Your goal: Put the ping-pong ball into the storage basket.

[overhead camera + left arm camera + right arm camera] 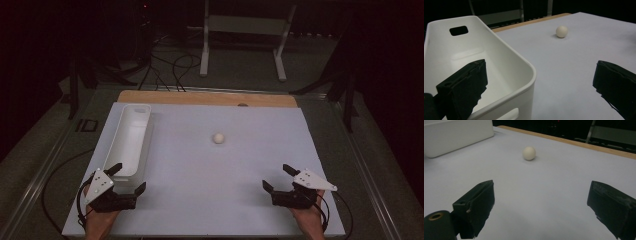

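Observation:
A small white ball (218,138) rests alone near the middle of the white table top (210,170); it also appears as the ball (561,31) and the ball (529,153) ahead of each gripper. A long white bin (129,139) lies along the left side, empty inside, with the bin's near corner (499,62) close to the left jaws. My left gripper (129,180) sits open at the near left, beside the bin's near end. Open too, my right gripper (279,178) rests at the near right, nothing between its jaws.
A wooden strip (207,98) runs along the table's far edge. Beyond it stand a white metal frame (245,40) and loose cables (170,70) on the dark floor. Dark stands flank the table on both sides.

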`<state>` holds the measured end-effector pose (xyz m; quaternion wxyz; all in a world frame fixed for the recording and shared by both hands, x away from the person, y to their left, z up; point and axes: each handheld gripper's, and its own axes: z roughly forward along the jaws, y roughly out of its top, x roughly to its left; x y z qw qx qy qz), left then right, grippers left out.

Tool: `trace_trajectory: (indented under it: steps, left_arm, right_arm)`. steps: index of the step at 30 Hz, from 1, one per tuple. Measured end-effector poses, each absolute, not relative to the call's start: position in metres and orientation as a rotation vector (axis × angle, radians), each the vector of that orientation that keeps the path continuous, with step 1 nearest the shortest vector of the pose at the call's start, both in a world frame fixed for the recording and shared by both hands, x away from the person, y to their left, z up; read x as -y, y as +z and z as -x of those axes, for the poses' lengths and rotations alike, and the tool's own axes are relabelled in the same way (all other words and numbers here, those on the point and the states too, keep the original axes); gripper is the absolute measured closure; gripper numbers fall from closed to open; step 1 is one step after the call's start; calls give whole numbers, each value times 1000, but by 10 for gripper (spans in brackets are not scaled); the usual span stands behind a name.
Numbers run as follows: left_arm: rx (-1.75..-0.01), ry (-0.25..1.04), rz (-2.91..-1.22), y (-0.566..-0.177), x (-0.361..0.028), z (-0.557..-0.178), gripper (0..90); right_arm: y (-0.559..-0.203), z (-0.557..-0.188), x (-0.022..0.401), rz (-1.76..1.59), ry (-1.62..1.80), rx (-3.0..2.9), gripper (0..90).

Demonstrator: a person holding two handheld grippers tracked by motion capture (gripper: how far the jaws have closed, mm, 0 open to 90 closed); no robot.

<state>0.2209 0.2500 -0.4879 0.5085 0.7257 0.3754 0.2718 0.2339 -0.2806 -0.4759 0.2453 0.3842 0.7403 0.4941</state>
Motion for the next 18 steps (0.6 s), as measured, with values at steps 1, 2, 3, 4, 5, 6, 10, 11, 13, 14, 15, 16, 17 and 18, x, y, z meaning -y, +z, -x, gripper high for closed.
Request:
trace_trajectory:
  steps: [1, 2, 3, 4, 5, 6, 10, 11, 13, 14, 15, 16, 17, 18]
  left_arm:
    - [-903, 645, -1737, -488, -250, -221, 2]
    - [-903, 645, -1737, -488, -250, -221, 2]
    - [-904, 645, -1736, -488, -250, -221, 2]
    - [-904, 647, -1740, -488, -250, -221, 2]
    - [-905, 649, -1743, -488, -249, -221, 2]
    - [-906, 650, -1749, -489, -249, -221, 2]
    - [-906, 650, -1751, -489, -248, -221, 2]
    - [-905, 647, -1753, -490, -247, -222, 2]
    - [-904, 647, -1761, -490, -247, -222, 2]
    - [-904, 648, -1765, -490, -246, -222, 2]
    - [-904, 649, -1765, -490, -246, -222, 2]
    - [-904, 653, -1767, -490, -246, -222, 2]
    - [-904, 655, -1766, -490, -246, -222, 2]
    - [-906, 656, -1762, -490, -247, -221, 2]
  right_arm:
    - [-475, -236, 280, -1061, 1352, -2016, 70]
    - [-475, -236, 280, -1061, 1352, -2016, 70]
    - [-473, -238, 280, -1073, 1361, -2012, 70]
    - [-472, -239, 280, -1073, 1357, -2015, 70]
    - [-471, -240, 279, -1073, 1355, -2010, 71]
    - [-471, -241, 280, -1071, 1348, -2013, 70]
    - [-467, -244, 279, -1081, 1338, -2020, 71]
    - [-466, -244, 279, -1088, 1338, -2019, 71]
    - [-465, -246, 278, -1096, 1337, -2020, 70]
    - [-465, -247, 278, -1102, 1336, -2021, 71]
    - [-464, -248, 277, -1104, 1334, -2025, 71]
    - [-463, -248, 277, -1106, 1331, -2025, 71]
    - [-462, -250, 275, -1105, 1332, -2028, 71]
    - [-461, -250, 275, -1105, 1332, -2030, 71]
